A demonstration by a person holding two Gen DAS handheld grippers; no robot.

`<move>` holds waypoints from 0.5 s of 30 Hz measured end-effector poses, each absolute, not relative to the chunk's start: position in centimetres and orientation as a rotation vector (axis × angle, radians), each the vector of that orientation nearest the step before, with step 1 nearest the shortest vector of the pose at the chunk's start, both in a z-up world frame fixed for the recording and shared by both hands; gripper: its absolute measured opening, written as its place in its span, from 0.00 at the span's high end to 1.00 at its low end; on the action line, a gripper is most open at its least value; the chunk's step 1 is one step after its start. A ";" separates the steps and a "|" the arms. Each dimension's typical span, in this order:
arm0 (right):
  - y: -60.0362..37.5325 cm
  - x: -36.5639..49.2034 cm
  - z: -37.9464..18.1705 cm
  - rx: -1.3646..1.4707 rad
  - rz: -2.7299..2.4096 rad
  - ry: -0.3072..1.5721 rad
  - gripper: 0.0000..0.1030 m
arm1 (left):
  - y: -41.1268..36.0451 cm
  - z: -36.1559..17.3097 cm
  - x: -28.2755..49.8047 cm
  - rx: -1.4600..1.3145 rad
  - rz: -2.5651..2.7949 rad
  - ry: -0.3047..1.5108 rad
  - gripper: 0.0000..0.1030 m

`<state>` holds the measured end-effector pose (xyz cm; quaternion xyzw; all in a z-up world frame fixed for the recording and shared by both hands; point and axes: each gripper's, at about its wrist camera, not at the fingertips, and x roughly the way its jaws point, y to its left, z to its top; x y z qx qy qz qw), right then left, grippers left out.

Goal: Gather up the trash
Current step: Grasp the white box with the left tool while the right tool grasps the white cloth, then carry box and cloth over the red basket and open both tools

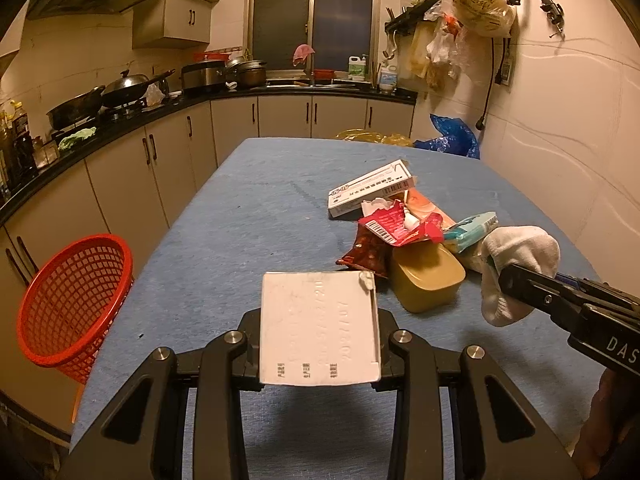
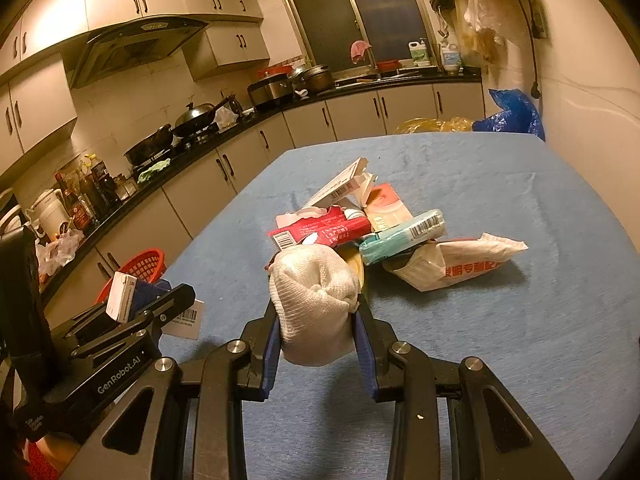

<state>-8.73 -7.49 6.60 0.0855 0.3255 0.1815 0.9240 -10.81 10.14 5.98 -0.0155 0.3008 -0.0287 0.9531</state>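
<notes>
Both grippers are loaded: left gripper [image 1: 320, 344] clamps a white box [image 1: 318, 328], right gripper [image 2: 318, 320] a sock [image 2: 314, 300]; the pile [image 1: 400, 228] centre-frame awaits the red basket [image 1: 72, 304].

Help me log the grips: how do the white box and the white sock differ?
The white box is flat, stiff and printed; the white sock is soft and bunched. The box sits in the left gripper, the sock in the right gripper. Both are white, clamped and raised off the blue table.

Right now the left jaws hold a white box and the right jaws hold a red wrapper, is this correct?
Not quite. The left gripper does hold the white box, but the right gripper holds a white sock, as the right wrist view shows.
</notes>
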 end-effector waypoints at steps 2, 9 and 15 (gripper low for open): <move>-7.3 -8.7 6.6 0.171 0.376 0.670 0.65 | 10.3 6.0 -10.9 -0.033 -0.056 0.610 0.68; -6.3 -8.5 6.6 0.155 0.393 0.678 0.65 | 10.7 6.0 -11.1 -0.044 -0.042 0.609 0.68; -4.8 -8.2 6.6 0.135 0.424 0.689 0.65 | 12.1 6.2 -11.2 -0.062 -0.018 0.603 0.68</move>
